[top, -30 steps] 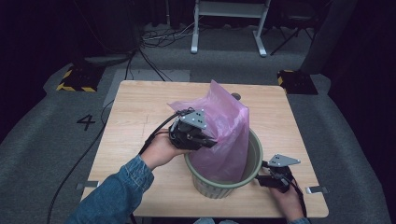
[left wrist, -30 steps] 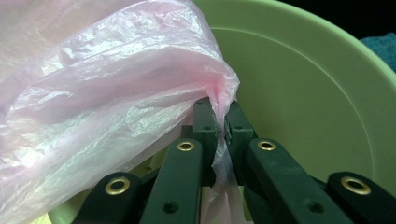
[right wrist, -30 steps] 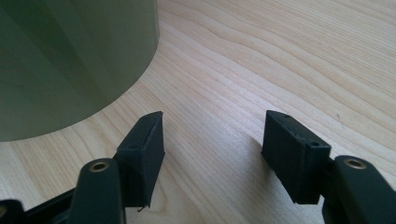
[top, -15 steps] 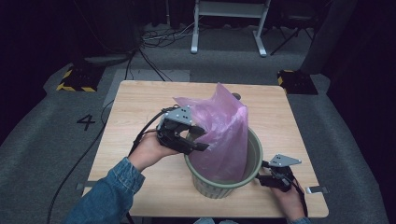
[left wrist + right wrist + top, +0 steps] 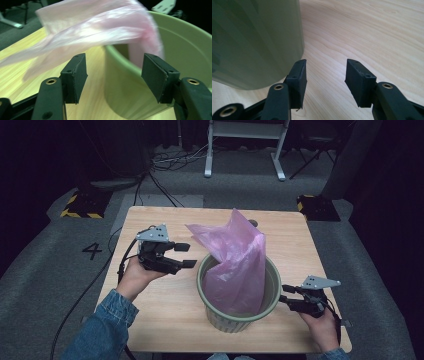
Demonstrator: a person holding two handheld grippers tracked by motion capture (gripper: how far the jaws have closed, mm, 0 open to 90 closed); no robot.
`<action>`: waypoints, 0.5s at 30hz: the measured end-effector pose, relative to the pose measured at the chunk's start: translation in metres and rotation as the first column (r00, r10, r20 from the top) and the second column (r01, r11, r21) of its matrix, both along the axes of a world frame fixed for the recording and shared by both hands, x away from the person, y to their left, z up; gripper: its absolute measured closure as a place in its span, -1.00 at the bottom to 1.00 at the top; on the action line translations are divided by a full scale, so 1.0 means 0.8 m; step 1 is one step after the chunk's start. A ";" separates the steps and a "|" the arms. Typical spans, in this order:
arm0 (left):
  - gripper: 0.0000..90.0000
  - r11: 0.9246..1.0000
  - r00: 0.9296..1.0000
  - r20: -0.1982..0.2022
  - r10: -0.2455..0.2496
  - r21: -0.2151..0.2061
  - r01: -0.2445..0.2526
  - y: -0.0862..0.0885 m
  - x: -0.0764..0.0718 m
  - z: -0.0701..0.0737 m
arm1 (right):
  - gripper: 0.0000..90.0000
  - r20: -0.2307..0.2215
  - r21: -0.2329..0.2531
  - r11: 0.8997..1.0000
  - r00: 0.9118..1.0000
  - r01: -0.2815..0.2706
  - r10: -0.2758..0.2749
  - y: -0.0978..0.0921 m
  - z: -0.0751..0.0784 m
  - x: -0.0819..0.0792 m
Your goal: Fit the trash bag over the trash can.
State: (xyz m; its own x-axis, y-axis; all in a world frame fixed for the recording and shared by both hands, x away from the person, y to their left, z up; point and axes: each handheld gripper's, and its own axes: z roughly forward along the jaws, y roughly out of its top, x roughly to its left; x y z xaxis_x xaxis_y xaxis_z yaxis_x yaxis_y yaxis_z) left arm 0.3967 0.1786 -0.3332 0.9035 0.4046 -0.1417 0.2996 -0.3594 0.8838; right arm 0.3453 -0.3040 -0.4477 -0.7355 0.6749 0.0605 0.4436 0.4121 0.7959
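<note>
Standing half inside the green bin near the table's front edge, the pink bag looks thin, light and slippery, best pinched at its loose upper edge, while the left gripper and right gripper hover with jaws parted, holding nothing.

High view: fixed above the person's edge of the table, facing forward and down; takes in the whole top and floor beyond. Far off.

Left gripper view: low over the wood, looking along its jaws, very near the bin rim, with the bag blurred close ahead.

Right gripper view: near table level, tilted down, close beside the bin wall.

Shared: all three catch bin and tabletop; bag in the high and left gripper views.
</note>
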 end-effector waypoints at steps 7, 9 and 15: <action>-0.21 0.999 0.999 0.022 0.044 0.022 -0.044 0.012 0.001 -0.015 | 0.16 0.035 -0.015 1.000 0.999 -0.019 0.019 -0.003 0.049 0.016; -0.21 0.997 0.997 0.054 0.048 0.053 -0.051 0.013 -0.006 -0.021 | 0.15 0.041 -0.004 1.000 0.999 -0.029 0.030 -0.004 0.064 0.021; -0.21 0.998 0.997 0.033 0.064 0.022 -0.065 0.011 -0.006 -0.023 | 0.13 0.067 0.026 0.998 0.996 -0.063 0.061 0.001 0.104 0.033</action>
